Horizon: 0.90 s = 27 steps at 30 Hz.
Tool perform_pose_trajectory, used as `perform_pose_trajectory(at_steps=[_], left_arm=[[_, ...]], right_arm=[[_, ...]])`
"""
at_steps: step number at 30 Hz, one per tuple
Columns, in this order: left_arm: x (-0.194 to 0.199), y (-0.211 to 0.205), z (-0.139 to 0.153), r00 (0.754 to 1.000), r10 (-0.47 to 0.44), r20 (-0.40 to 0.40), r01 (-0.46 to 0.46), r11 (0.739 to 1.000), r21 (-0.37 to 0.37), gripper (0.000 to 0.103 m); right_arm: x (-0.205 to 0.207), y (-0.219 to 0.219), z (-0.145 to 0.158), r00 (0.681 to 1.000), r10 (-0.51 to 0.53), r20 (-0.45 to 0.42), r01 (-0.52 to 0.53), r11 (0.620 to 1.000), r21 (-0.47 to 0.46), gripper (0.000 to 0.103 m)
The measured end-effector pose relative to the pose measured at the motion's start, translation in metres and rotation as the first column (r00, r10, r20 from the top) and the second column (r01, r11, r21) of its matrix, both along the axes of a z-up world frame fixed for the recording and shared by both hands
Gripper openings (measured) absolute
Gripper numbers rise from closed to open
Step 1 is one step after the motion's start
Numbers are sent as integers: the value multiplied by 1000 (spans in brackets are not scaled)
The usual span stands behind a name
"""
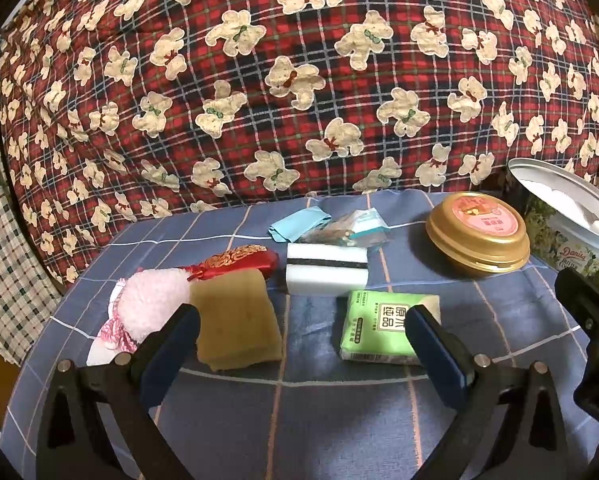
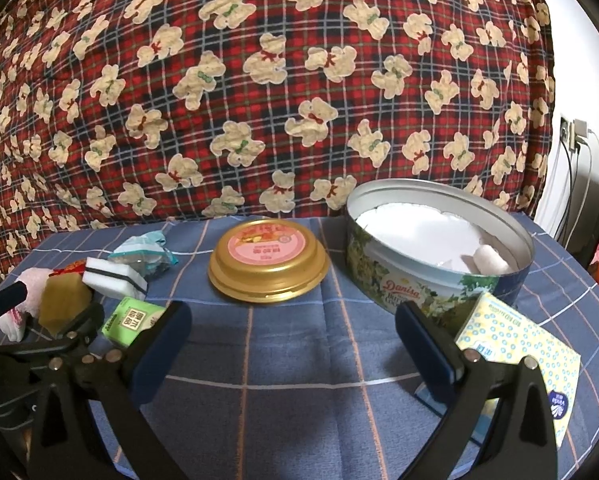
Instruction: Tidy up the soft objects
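Left gripper [image 1: 299, 332], jaws wide and empty: brown sponge [image 1: 235, 320] beside left jaw, green tissue pack [image 1: 383, 326] at right jaw; best centred over one before closing gently; right gripper [image 2: 293, 330] likewise wide, cookie tin [image 2: 439, 248] ahead.

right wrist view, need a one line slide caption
Open tongs hover over blue checked cloth between gold round lidded container and open round cookie tin.

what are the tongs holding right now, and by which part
Nothing is held. The left tongs and the right tongs both stand open over the blue checked cloth, with only cloth between their pads.
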<state>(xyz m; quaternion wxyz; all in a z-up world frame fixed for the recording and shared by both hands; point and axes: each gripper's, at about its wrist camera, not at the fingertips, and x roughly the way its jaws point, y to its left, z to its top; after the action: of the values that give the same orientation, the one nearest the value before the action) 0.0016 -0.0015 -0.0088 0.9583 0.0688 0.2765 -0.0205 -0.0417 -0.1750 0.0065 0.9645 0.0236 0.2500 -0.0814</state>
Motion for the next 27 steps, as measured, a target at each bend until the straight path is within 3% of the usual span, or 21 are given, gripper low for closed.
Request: perform_pose_trajectory(at_steps=[27], left_arm=[[0, -2, -2, 1000, -3, 1, 3, 1000, 2, 103]], right_arm=[[3, -4, -1, 1000, -3, -19, 4, 1000, 21, 103]])
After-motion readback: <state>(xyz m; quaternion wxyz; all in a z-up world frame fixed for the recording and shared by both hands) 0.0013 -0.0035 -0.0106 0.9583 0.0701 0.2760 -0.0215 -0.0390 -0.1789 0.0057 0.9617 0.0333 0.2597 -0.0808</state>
